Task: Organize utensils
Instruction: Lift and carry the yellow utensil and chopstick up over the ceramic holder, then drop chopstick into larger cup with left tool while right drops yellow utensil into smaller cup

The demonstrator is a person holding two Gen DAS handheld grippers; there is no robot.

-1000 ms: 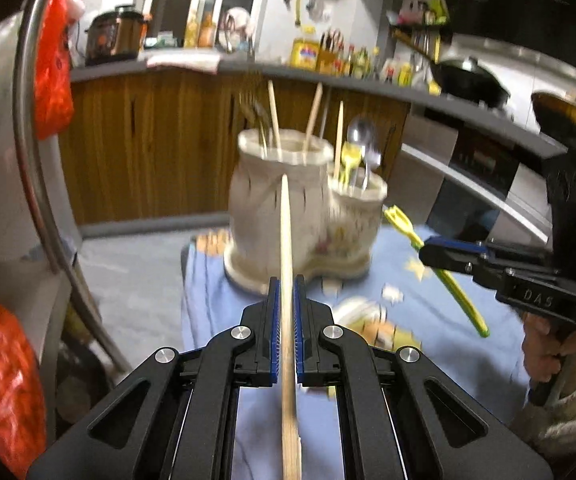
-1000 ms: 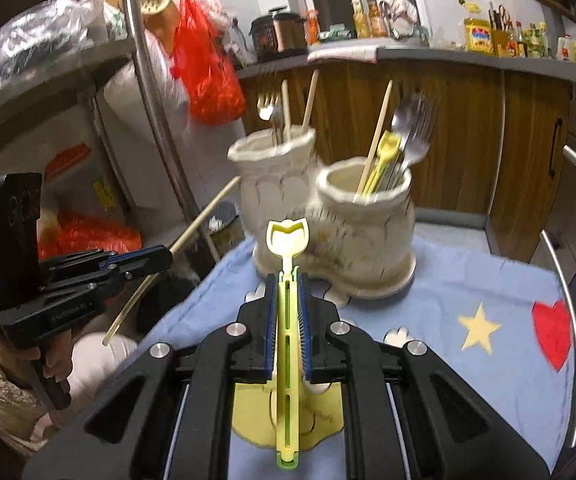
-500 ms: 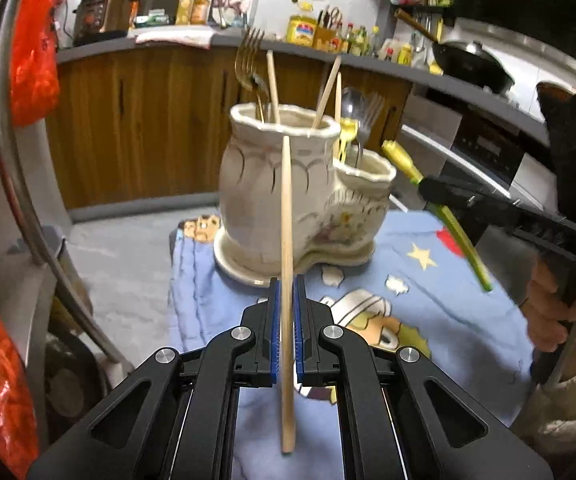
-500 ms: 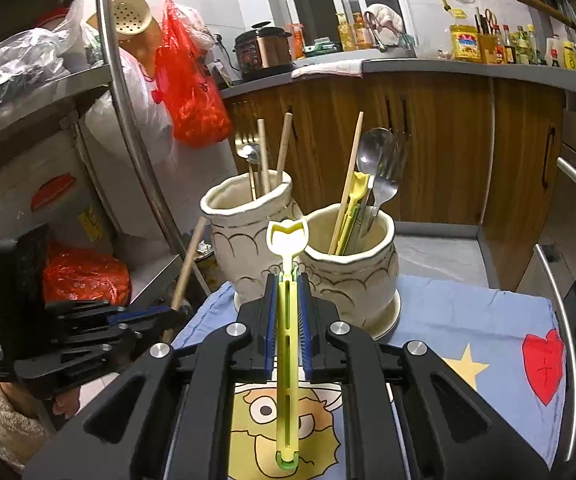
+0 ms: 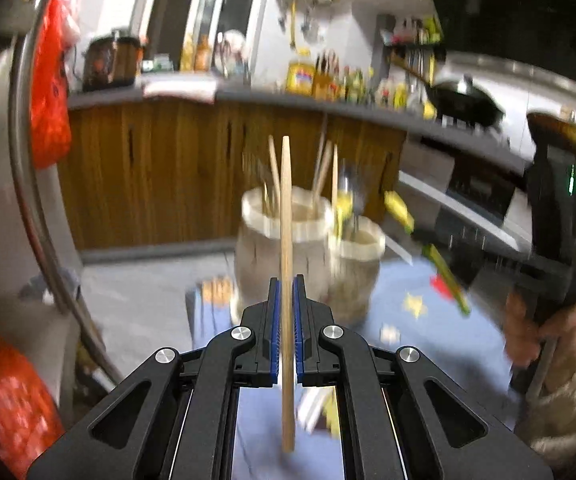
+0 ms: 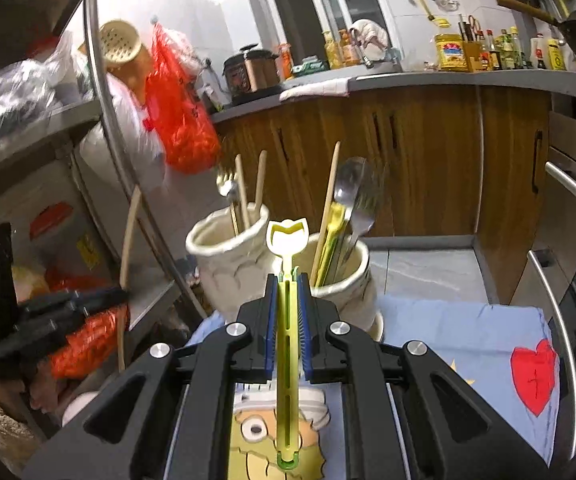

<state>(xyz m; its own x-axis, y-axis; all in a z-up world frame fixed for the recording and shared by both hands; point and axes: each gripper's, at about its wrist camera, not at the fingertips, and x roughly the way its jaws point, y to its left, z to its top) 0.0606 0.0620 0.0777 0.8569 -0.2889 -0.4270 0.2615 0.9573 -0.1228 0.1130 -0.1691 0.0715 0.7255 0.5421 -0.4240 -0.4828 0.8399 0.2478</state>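
Observation:
My left gripper (image 5: 286, 280) is shut on a wooden chopstick (image 5: 286, 208) that stands upright in front of the left pot of a cream two-pot utensil holder (image 5: 312, 256). My right gripper (image 6: 288, 278) is shut on a yellow-green plastic utensil (image 6: 287, 236), level with the holder's rims (image 6: 228, 236). The left pot holds chopsticks and a fork (image 6: 226, 190); the right pot (image 6: 344, 280) holds a chopstick, a spoon and yellow utensils. The right gripper also shows in the left wrist view (image 5: 420, 236), and the left gripper in the right wrist view (image 6: 122, 294).
The holder stands on a blue cartoon-print cloth (image 6: 468, 332). A metal rack (image 6: 100, 92) with red bags (image 6: 180, 128) stands to the left. Wooden cabinets (image 6: 428, 152) with a cluttered counter run behind. An oven handle (image 6: 560, 312) is at the right.
Both grippers have risen and pulled back from the holder, still holding their utensils. The left wrist view is now blurred by motion.

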